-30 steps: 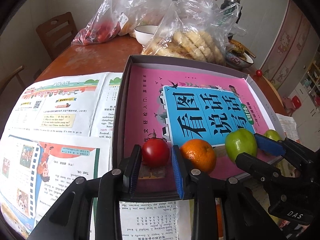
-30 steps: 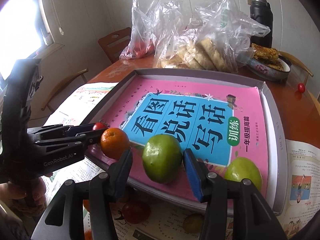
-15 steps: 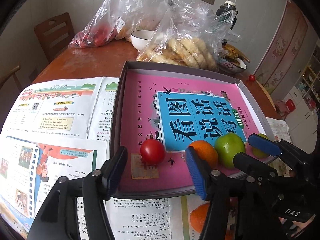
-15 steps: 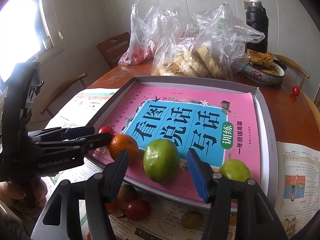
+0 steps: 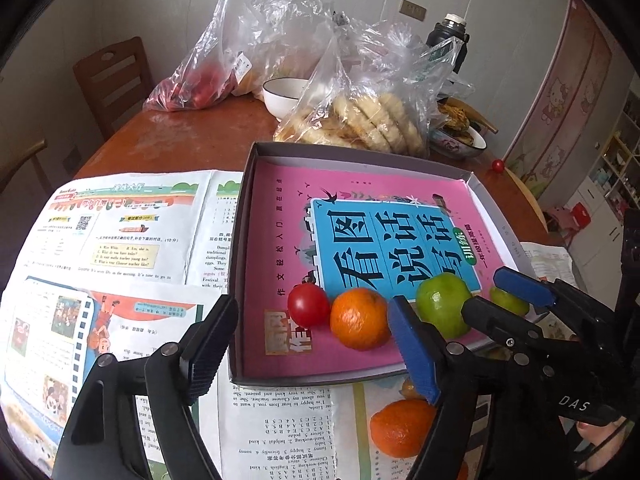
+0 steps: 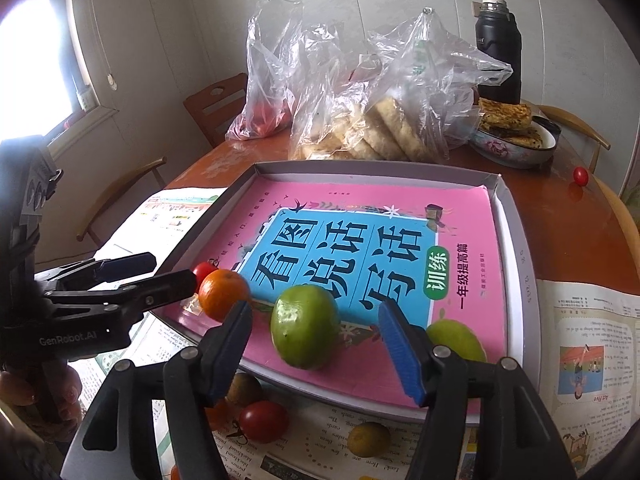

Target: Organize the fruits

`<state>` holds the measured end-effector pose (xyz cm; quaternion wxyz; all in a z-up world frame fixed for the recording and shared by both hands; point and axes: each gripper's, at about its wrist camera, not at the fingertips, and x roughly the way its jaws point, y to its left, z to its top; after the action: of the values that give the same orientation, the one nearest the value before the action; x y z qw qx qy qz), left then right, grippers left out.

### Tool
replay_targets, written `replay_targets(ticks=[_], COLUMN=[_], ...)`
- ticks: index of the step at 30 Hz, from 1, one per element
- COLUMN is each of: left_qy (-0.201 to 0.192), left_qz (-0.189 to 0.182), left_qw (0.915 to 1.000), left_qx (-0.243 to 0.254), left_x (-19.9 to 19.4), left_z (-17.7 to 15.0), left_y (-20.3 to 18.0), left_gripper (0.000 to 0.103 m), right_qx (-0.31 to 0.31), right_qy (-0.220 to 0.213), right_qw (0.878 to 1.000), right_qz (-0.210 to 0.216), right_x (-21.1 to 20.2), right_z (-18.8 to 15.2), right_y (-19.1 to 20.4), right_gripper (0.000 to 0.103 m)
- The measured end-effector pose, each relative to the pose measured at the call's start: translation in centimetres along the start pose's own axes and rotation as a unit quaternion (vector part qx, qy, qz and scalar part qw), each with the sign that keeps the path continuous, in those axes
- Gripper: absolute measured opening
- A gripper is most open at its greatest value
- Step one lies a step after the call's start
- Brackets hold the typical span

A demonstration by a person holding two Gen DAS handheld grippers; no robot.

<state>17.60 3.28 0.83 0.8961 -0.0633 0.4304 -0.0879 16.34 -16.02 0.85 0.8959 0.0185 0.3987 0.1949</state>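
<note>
Both grippers have just been opening, nothing gripped: left gripper (image 5: pixel 312 344) nearest the tomato (image 5: pixel 308 305), right gripper (image 6: pixel 316 344) straddling the green fruit (image 6: pixel 305 326).

Pale panelled walls (image 6: pixel 360 20) enclose a reddish-brown round wooden tabletop (image 5: pixel 192 140). Brown wooden slat-backed chairs (image 5: pixel 112 76) stand beside it. A bright window (image 6: pixel 32 64) glares on the left; a pink cartoon-patterned door (image 5: pixel 568 92) stands on the right.
</note>
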Motion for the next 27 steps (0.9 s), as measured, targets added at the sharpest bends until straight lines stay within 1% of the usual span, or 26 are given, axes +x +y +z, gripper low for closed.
replay_targets(ticks=[1,3,9,13,19,27], left_qy=[-0.001,-0.002,-0.01,-0.015,-0.013,-0.013], left_qz=[0.0,-0.002,-0.005,-0.006,-0.009,-0.019], left_qw=[1.0,1.0,0.9999,0.9998,0.9997,0.9993], left_qx=[-0.001,0.0,0.007,0.011,0.017,0.03], left_x=[-0.1,-0.4,-1.4,-1.9,-2.2,-3.3], left_z=[0.0,0.0,0.2,0.3,0.2,-0.7], left_y=[0.0,-0.1,-0.6,-1.0,-1.6,-2.2], left_gripper=[0.079,0.079,0.079,0.079,0.079,0.08], right_qx=[-0.001,0.0,0.007,0.014,0.022,0.037], right_qy=[-0.002,-0.006,-0.02,-0.021,-0.022,-0.024], right_qw=[1.0,1.0,1.0,1.0,0.999,0.999], right_qz=[-0.002,-0.003,-0.008,-0.014,-0.021,-0.02], right_x=[-0.2,-0.7,-2.2,-2.8,-3.5,-4.7], right_z=[0.0,0.0,0.0,-0.1,-0.4,-1.3], right_y=[0.0,0.0,-0.5,-1.1,-1.6,-1.9], right_gripper=[0.07,0.071,0.072,0.072,0.072,0.072])
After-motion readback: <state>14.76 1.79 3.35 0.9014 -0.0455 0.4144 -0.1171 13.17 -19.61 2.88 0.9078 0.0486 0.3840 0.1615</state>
